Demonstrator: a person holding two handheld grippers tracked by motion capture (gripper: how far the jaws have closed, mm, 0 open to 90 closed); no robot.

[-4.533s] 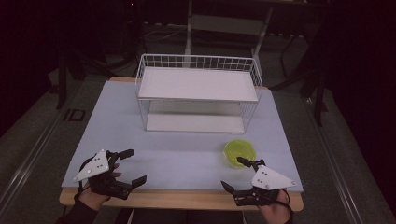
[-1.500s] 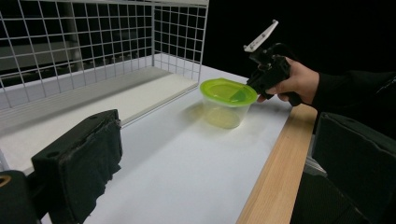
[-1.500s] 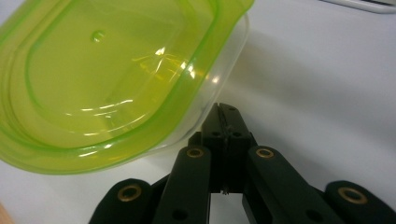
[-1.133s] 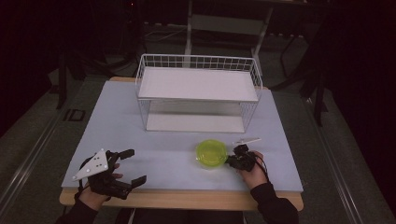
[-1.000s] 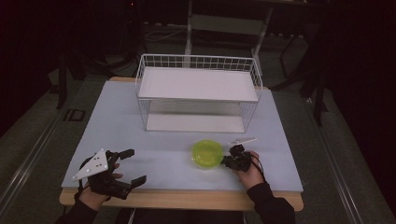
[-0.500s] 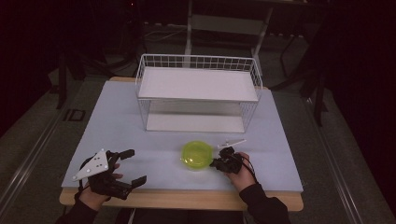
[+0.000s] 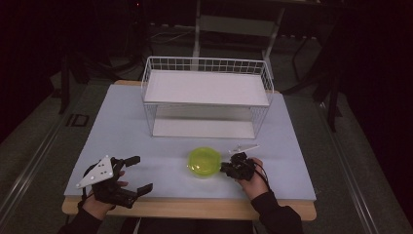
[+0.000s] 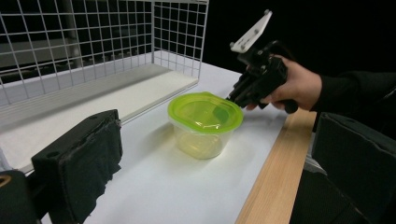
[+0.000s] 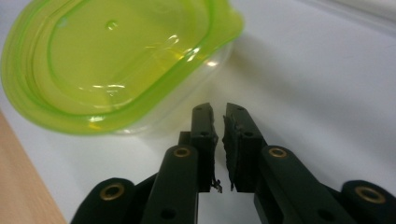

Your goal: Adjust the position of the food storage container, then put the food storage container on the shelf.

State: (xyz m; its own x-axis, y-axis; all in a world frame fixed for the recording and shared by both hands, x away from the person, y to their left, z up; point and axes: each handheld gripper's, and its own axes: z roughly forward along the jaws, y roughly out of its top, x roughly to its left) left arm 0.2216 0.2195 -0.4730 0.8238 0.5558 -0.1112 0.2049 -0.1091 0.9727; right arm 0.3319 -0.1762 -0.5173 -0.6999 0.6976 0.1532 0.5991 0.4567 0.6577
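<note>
You look to be between a nudge and a grasp: your right gripper, jaws parted a sliver on nothing after just easing apart, sits beside the green-lidded container near the table's front edge, so spread wider next.

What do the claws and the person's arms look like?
Both claws are black. The left claw has two broad jaws with fuzzy black pads and a grey three-cornered plate on top. The right claw has slim jaws with brass-coloured rivets and its own pale plate. A thin black cable trails from it. The person wears black sleeves.
</note>
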